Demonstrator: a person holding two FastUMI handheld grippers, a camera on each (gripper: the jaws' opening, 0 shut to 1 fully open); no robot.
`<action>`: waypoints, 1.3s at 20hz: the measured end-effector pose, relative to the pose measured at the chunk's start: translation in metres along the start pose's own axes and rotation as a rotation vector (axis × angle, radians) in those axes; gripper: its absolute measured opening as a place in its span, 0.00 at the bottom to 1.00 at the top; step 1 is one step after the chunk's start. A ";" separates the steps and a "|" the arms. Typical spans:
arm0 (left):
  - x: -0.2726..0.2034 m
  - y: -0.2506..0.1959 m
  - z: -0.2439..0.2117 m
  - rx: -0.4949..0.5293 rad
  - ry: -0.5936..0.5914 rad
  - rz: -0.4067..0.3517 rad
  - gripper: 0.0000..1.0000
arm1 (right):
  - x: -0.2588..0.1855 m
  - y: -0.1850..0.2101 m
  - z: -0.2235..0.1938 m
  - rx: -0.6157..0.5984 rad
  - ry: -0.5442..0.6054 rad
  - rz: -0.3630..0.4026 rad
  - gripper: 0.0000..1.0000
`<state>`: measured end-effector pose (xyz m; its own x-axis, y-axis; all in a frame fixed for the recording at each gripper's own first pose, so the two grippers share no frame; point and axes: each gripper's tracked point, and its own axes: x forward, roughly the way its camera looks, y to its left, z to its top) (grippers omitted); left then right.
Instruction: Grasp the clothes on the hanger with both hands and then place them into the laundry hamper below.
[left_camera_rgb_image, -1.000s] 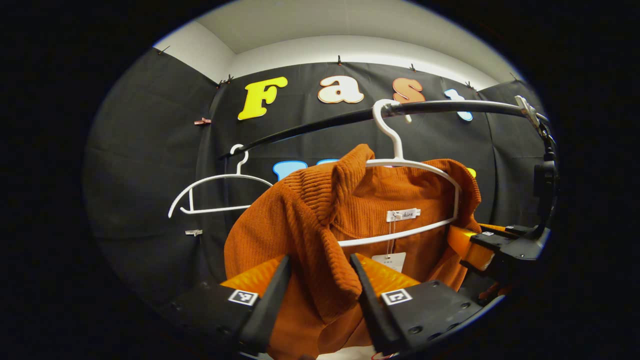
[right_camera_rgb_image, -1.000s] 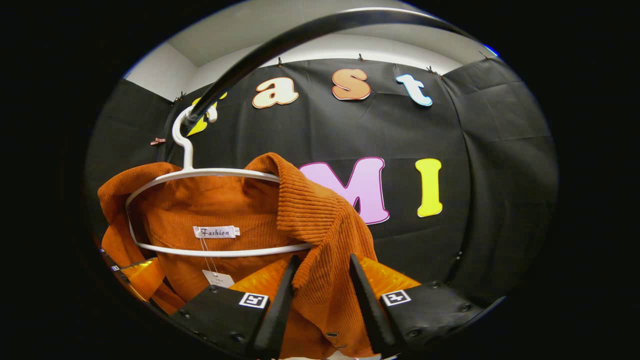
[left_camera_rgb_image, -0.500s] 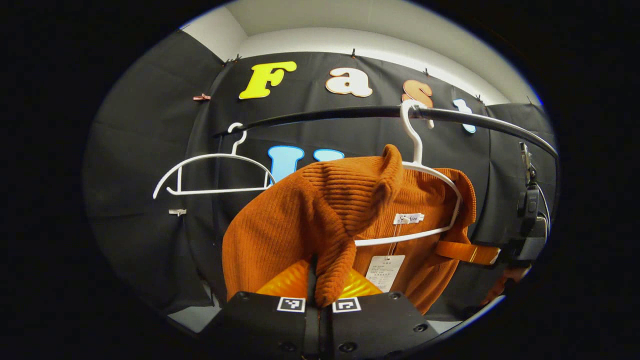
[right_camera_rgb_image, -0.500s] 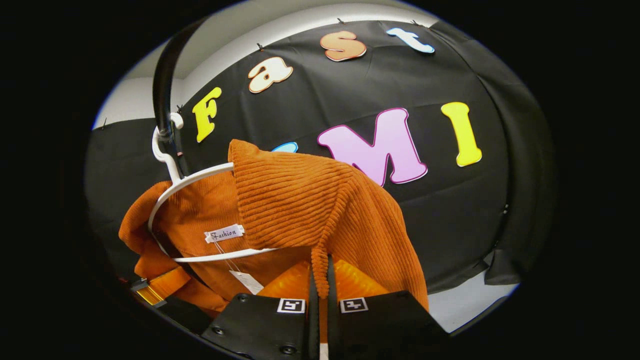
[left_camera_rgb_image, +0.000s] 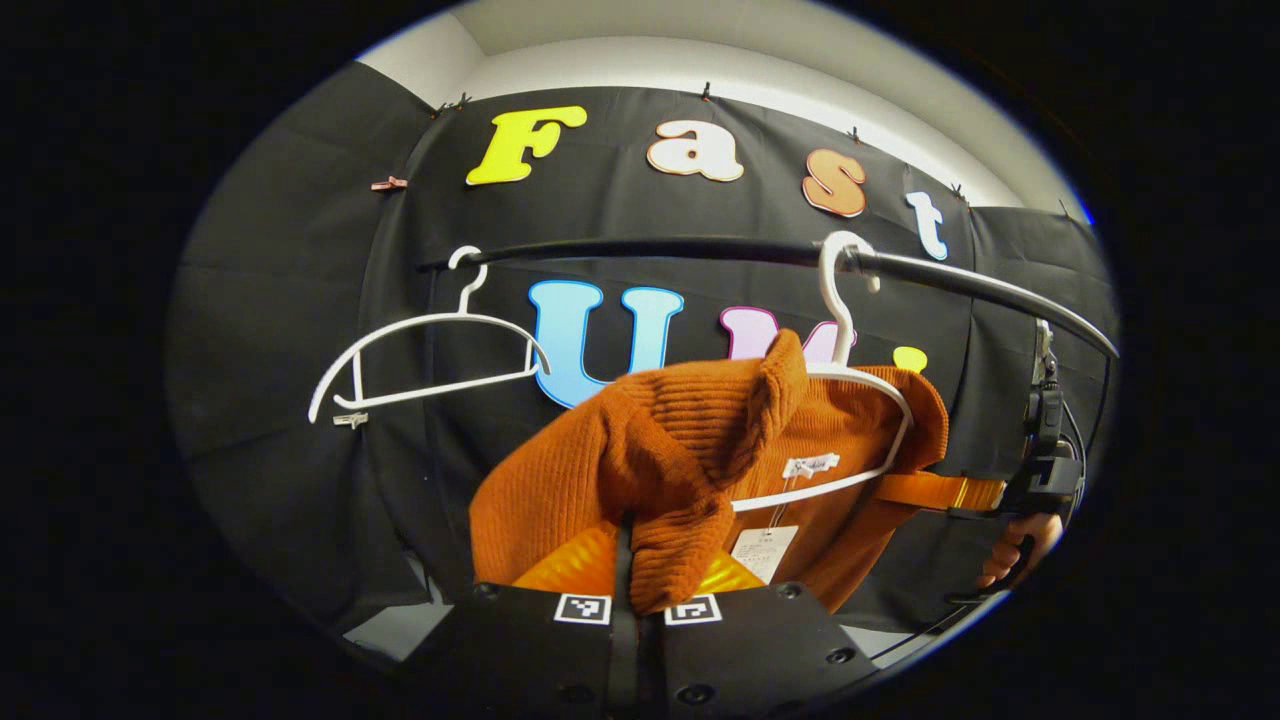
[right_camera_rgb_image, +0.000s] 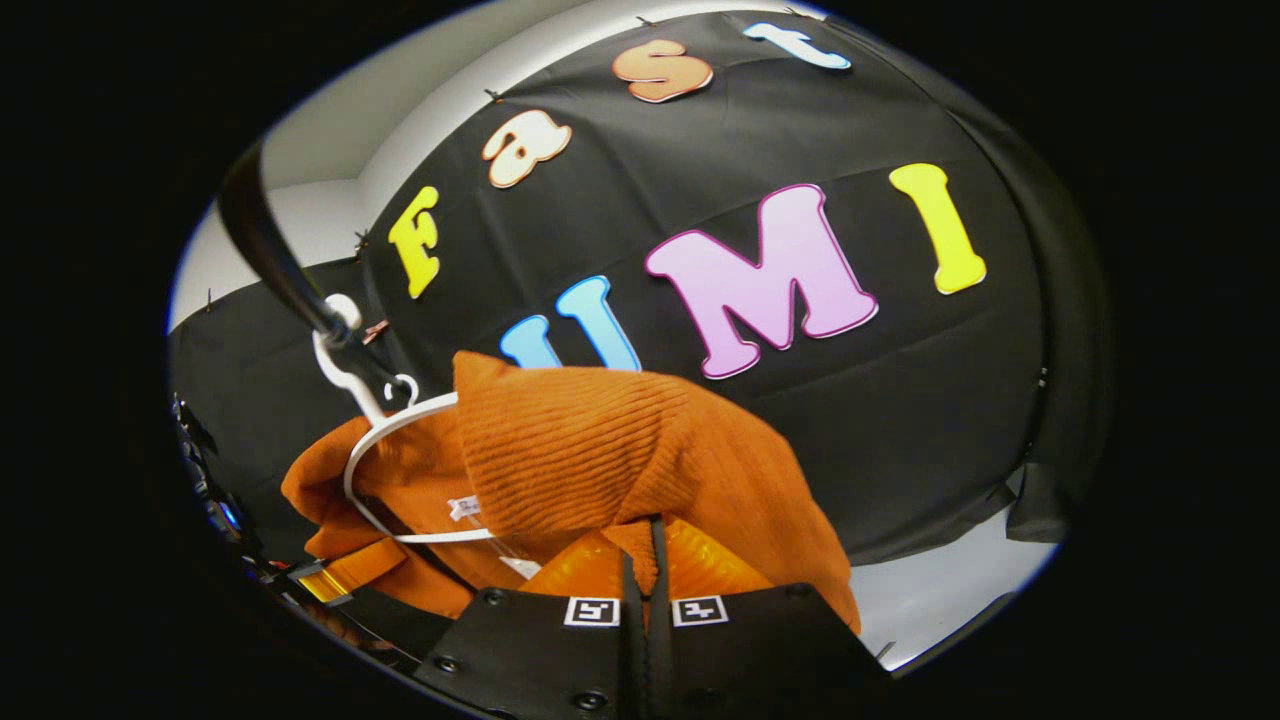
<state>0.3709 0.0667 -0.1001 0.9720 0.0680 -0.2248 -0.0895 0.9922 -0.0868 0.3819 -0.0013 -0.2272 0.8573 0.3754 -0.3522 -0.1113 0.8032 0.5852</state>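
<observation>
A: Left gripper (left_camera_rgb_image: 640, 600) at six o'clock in the left gripper view, jaws pressed together on a fold of the orange ribbed cardigan (left_camera_rgb_image: 640, 450). Fabric bunched up just above the fingertips.

B: Same on the other side. Right gripper (right_camera_rgb_image: 645, 590) at six o'clock in the right gripper view, jaws pinching the cardigan's (right_camera_rgb_image: 600, 450) ribbed edge, a thin strip of cloth caught between them.

A: Cardigan still draped on the white hanger (left_camera_rgb_image: 850, 400), toward three o'clock from the held fold. Hook over the black rail (left_camera_rgb_image: 700, 248) at about one o'clock. Neck label and paper tag (left_camera_rgb_image: 765, 548) hanging inside the hanger loop.

B: Hanger (right_camera_rgb_image: 375, 450) at about nine o'clock in the right gripper view, hook on the rail (right_camera_rgb_image: 270, 260) up at ten o'clock. Shoulder of the cardigan pulled across toward the middle, partly off the hanger arm.

A: Empty white hanger (left_camera_rgb_image: 420, 350) on the same rail at nine o'clock, well apart from the loaded one.

B: Right gripper (left_camera_rgb_image: 960, 492) seen again at three o'clock in the left gripper view, orange finger against the cardigan's far edge, a hand (left_camera_rgb_image: 1015, 545) behind it. Jaw state from that angle: cannot tell.
</observation>
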 end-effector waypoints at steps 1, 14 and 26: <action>-0.002 0.005 0.008 -0.007 -0.012 0.003 0.07 | 0.004 -0.003 0.006 0.014 -0.019 -0.004 0.05; 0.014 0.063 0.028 0.018 -0.006 0.041 0.05 | 0.021 -0.080 0.056 -0.064 -0.139 -0.144 0.09; 0.011 0.122 -0.077 -0.003 0.157 0.143 0.05 | 0.005 -0.030 -0.073 0.174 0.071 0.025 0.05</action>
<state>0.3534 0.1803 -0.1880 0.9037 0.1911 -0.3833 -0.2251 0.9733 -0.0455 0.3531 0.0102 -0.3002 0.8169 0.4307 -0.3835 -0.0377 0.7035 0.7097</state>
